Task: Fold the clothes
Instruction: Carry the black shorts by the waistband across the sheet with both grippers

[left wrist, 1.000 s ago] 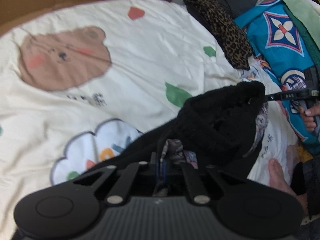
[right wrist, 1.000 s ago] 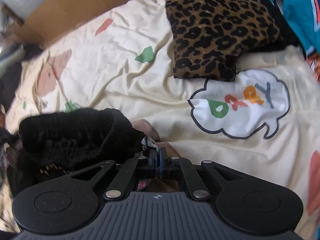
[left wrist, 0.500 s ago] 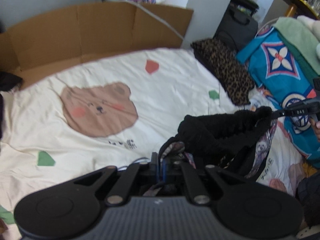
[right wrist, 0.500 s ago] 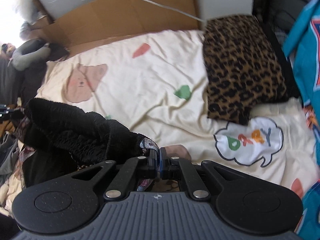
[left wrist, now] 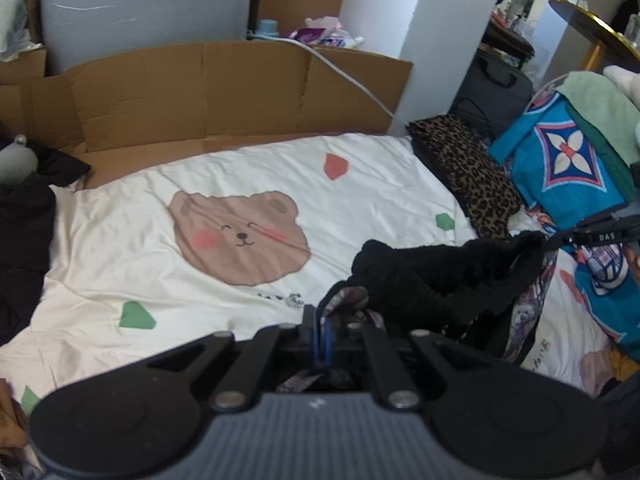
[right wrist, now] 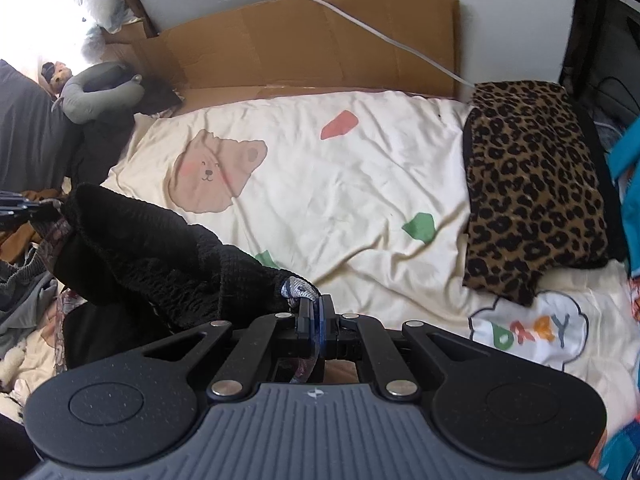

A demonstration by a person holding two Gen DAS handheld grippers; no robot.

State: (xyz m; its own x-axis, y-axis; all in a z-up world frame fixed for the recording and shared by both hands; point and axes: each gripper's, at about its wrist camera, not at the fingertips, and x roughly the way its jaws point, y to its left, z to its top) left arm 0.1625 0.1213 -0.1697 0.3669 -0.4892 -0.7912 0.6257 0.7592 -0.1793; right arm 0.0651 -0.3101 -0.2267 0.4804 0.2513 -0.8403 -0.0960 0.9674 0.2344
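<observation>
A black fuzzy garment (left wrist: 436, 280) with a patterned lining hangs stretched between my two grippers above the cream bear-print bedsheet (left wrist: 240, 168). My left gripper (left wrist: 320, 332) is shut on one patterned edge of it. In the right wrist view the same garment (right wrist: 152, 248) droops to the left, and my right gripper (right wrist: 314, 316) is shut on its other patterned corner. The right gripper (left wrist: 560, 238) also shows at the right edge of the left wrist view, pinching the garment's far corner. At the left edge of the right wrist view the left gripper (right wrist: 36, 206) is just visible.
A folded leopard-print cloth (right wrist: 532, 184) lies on the sheet's right side. Blue patterned fabric (left wrist: 568, 160) is piled beyond it. Cardboard (left wrist: 200, 88) stands behind the bed. A grey neck pillow (right wrist: 100, 92) and dark clothes (left wrist: 24, 240) lie at the left.
Both grippers have risen with the black garment, lifting it off the sheet. Both views now reach further up, showing the cardboard and the wall behind the bed.
</observation>
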